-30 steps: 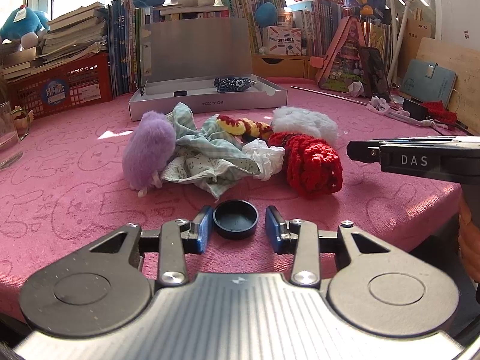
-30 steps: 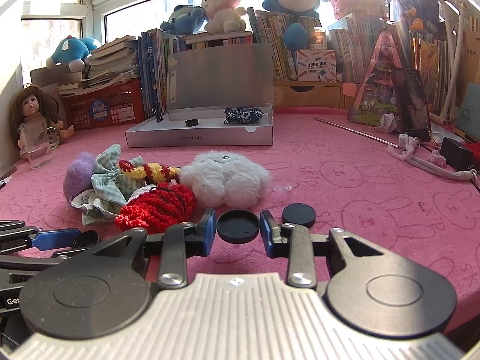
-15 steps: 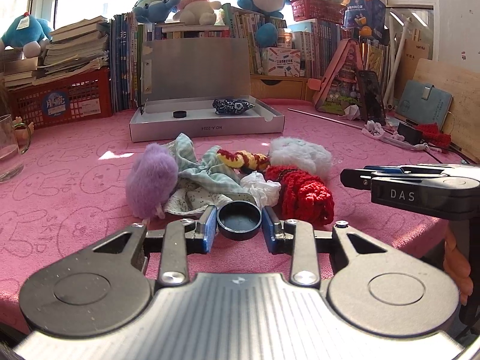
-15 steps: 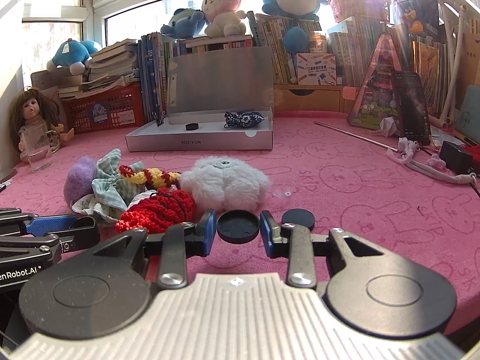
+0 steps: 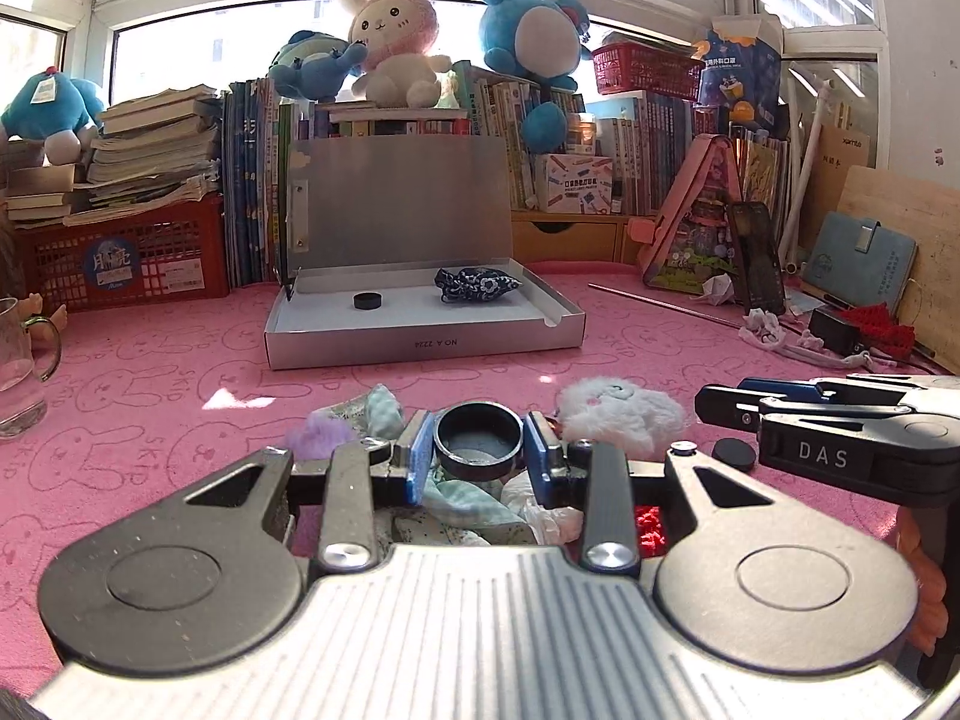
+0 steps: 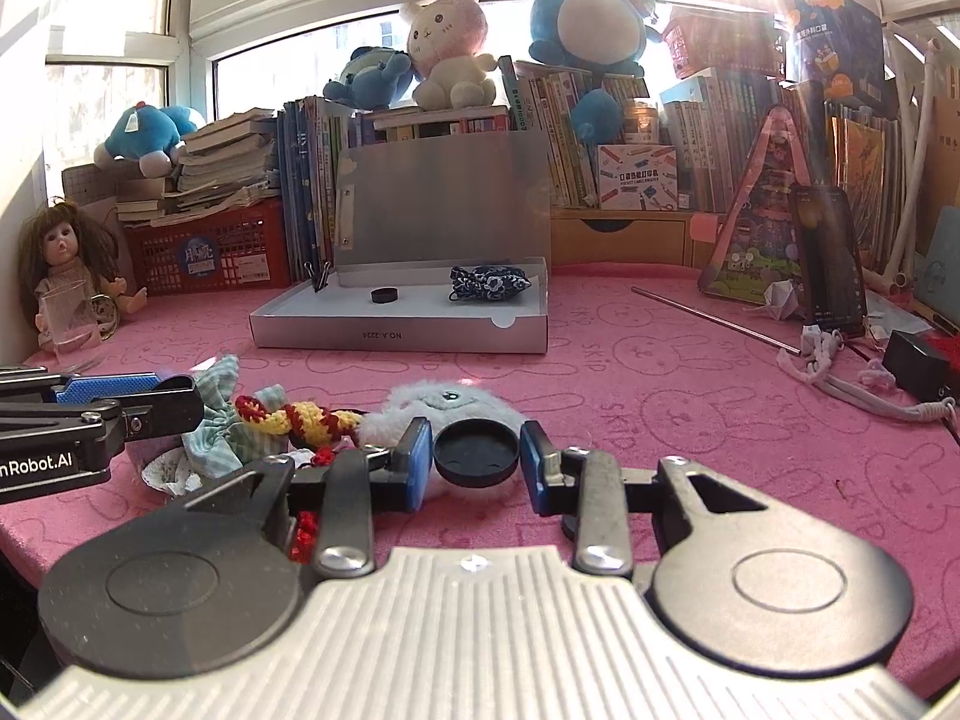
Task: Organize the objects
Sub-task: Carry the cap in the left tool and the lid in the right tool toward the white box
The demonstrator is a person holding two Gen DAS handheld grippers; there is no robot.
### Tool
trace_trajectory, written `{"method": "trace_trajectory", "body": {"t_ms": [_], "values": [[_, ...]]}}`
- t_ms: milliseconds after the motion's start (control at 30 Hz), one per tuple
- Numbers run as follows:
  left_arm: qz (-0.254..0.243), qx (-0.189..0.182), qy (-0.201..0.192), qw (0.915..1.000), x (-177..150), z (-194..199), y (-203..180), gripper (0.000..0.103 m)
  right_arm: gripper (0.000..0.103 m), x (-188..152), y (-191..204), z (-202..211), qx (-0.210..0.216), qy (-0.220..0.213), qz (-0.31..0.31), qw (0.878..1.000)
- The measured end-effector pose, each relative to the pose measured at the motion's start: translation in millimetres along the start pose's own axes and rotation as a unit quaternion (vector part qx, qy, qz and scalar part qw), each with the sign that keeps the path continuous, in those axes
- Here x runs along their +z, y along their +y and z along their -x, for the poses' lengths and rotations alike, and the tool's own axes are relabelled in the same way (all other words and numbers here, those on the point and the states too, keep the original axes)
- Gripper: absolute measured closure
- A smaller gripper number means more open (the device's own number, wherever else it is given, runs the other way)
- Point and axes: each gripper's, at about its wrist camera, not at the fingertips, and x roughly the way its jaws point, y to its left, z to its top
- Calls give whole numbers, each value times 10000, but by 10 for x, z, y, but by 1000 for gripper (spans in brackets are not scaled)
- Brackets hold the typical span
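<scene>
My left gripper (image 5: 478, 443) is shut on a black round cap (image 5: 478, 439) and holds it above the pile of soft items (image 5: 480, 510). My right gripper (image 6: 477, 455) is shut on another black cap (image 6: 476, 452), lifted in front of the white fluffy toy (image 6: 447, 405). A third black cap (image 5: 733, 453) lies on the pink mat beside the white fluffy toy (image 5: 624, 414). The open silver box (image 5: 420, 324) stands further back, holding one black cap (image 5: 368, 300) and a dark blue patterned pouch (image 5: 477, 285). It also shows in the right wrist view (image 6: 402, 324).
A glass mug (image 5: 18, 372) stands at the left edge, a doll (image 6: 57, 270) behind it. Books, a red basket (image 5: 120, 258) and plush toys line the back. Cords (image 6: 852, 372), a metal rod (image 5: 660, 303) and a phone stand (image 5: 756, 258) lie to the right.
My left gripper has closed on the black cap, lifted it off the mat and moved forward over the pile. My right gripper has risen and moved forward with its cap.
</scene>
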Motion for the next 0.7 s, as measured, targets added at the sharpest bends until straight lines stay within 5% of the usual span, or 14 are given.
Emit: {"method": "trace_trajectory", "body": {"t_ms": [700], "values": [[151,85,-121,9998,517,-497,182,65,66,573,-136,-431,-100,-32,-165,9998]]}}
